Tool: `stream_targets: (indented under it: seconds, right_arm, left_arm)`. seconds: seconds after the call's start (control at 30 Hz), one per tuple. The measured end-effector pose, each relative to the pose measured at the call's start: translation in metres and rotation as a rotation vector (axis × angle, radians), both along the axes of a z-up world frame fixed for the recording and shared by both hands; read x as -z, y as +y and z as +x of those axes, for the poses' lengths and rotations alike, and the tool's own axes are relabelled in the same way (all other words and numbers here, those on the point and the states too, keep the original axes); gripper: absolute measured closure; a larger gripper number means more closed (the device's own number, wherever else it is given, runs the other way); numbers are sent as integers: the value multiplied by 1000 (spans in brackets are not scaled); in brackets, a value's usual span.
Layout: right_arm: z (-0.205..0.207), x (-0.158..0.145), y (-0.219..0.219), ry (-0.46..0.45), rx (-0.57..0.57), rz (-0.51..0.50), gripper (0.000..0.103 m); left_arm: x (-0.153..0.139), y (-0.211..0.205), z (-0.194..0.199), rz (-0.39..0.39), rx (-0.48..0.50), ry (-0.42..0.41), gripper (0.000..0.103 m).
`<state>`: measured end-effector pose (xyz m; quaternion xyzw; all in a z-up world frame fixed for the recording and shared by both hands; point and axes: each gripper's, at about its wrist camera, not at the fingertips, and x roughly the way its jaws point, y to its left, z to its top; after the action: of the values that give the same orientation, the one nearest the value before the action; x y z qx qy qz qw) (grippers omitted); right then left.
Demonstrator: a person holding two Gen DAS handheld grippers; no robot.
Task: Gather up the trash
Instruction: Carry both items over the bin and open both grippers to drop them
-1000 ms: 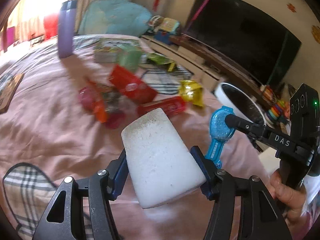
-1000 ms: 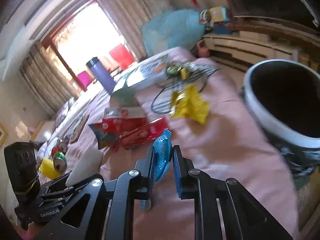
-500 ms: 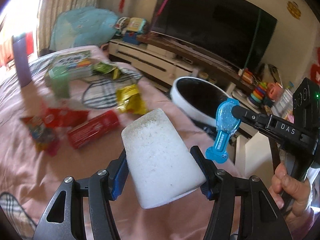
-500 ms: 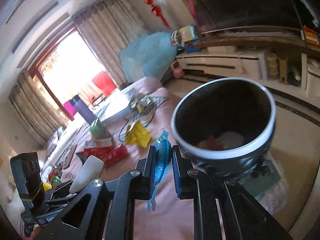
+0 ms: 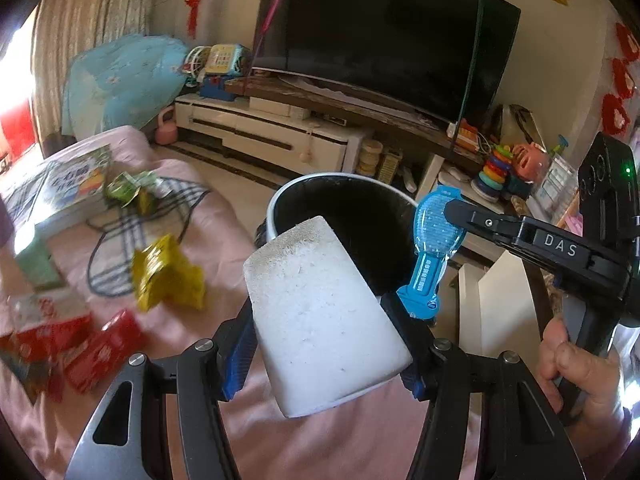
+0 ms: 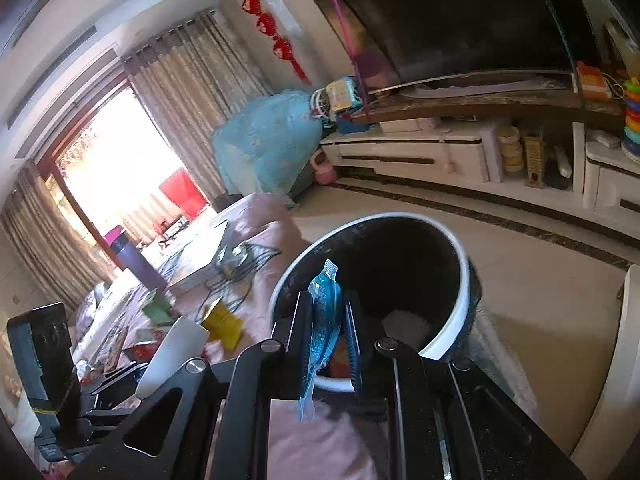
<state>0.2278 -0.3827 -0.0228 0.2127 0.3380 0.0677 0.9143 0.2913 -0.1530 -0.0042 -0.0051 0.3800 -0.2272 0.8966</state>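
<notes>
Trash bin [image 5: 280,204], black inside with a white rim, stands just beyond the edge of a pink-covered bed [image 5: 224,232]. The left claw [image 5: 324,344] grips a white paper cup [image 5: 320,320] near the bin's rim. The right claw [image 6: 328,320] pinches a blue plastic packet [image 6: 322,320] over the opening. Yellow [image 5: 164,276] and red wrappers [image 5: 92,352] lie on the bed.

There are two hand-held grippers: the left hand-held gripper [image 5: 326,334] and the right hand-held gripper [image 6: 328,322]. I count one white cup [image 5: 320,312], one blue packet [image 5: 434,236], one bin [image 6: 456,320], one yellow wrapper [image 5: 166,276], two red packets [image 5: 100,354] and one television [image 5: 384,36].
</notes>
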Motion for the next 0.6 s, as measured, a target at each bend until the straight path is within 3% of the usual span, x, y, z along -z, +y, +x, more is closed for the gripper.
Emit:
stream_targets:
  seconds: [0.6]
  right_arm:
    - [40,19,-32,55,43,-74,87]
  left_arm:
    - [27,-60,89,14,24,56,41]
